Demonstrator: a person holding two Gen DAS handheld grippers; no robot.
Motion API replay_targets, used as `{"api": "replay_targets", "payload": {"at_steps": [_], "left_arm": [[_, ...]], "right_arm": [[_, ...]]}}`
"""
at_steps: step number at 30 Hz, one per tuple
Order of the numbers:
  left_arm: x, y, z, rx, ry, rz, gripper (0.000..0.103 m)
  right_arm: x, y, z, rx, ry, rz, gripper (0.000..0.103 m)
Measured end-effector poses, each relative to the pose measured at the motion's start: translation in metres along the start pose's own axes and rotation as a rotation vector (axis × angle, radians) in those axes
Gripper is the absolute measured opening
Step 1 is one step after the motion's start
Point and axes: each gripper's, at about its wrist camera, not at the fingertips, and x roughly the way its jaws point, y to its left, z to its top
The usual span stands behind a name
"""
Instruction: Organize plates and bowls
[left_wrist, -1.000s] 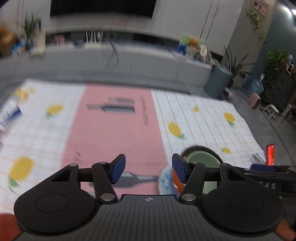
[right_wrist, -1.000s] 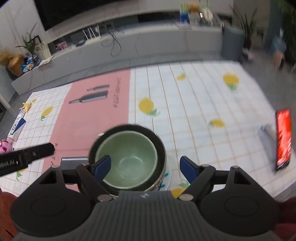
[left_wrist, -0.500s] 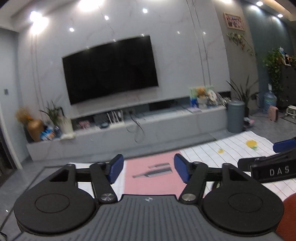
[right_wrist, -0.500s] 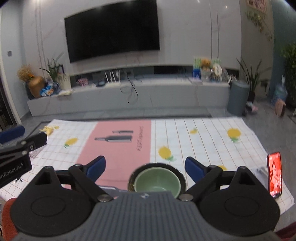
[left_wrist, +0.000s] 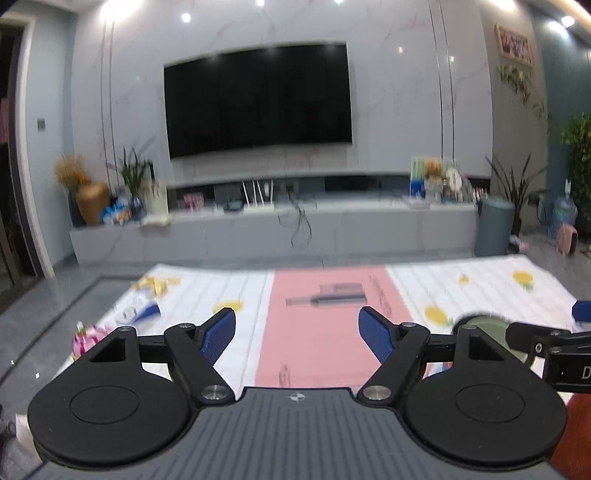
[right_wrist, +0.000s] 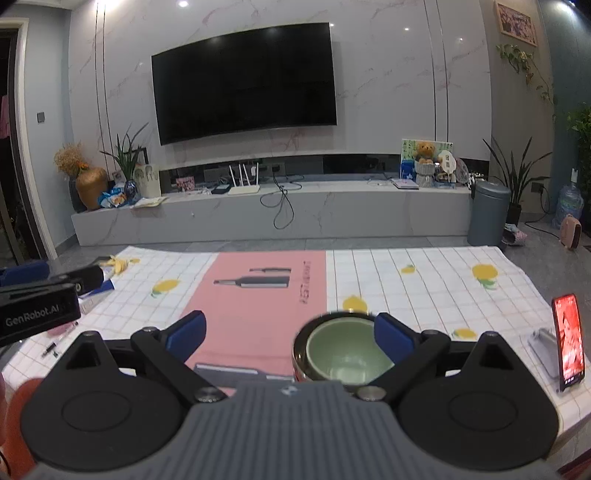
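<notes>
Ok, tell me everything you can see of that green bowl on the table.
The green bowl is pale matte green inside, ceramic by its look, upright and empty. It is nested in a larger dark bowl with a shiny, metallic-looking rim, which stands on the checked lemon-print tablecloth just right of its pink panel. The right claw is open, with its right finger in front of the bowl's right rim; contact cannot be told. The left wrist view catches only an edge of it.

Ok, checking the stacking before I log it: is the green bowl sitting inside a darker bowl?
Yes, the green bowl sits nested inside a darker, larger bowl whose rim rings it on the tablecloth.
</notes>
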Motion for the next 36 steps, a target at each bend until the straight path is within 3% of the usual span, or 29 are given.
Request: {"api": "replay_targets", "payload": {"at_steps": [10, 15, 20, 36], "left_arm": [[0.023, -0.011, -0.035, 0.090, 0.163, 0.004, 0.089], [0.032, -0.013, -0.043, 0.089, 0.228, 0.007, 0.089], [0.035, -0.018, -0.045, 0.106, 0.237, 0.017, 0.089], [0.034, -0.017, -0.042, 0.110, 0.231, 0.017, 0.089]], "right_arm": [[0.041, -0.004, -0.022, -0.039, 0.126, -0.045, 0.096], [0.060, -0.005, -0.029, -0.047, 0.206, -0.059, 0.096], [0.068, -0.009, -0.035, -0.036, 0.248, -0.062, 0.096], [0.064, -0.007, -0.030, -0.043, 0.229, -0.058, 0.096]]}}
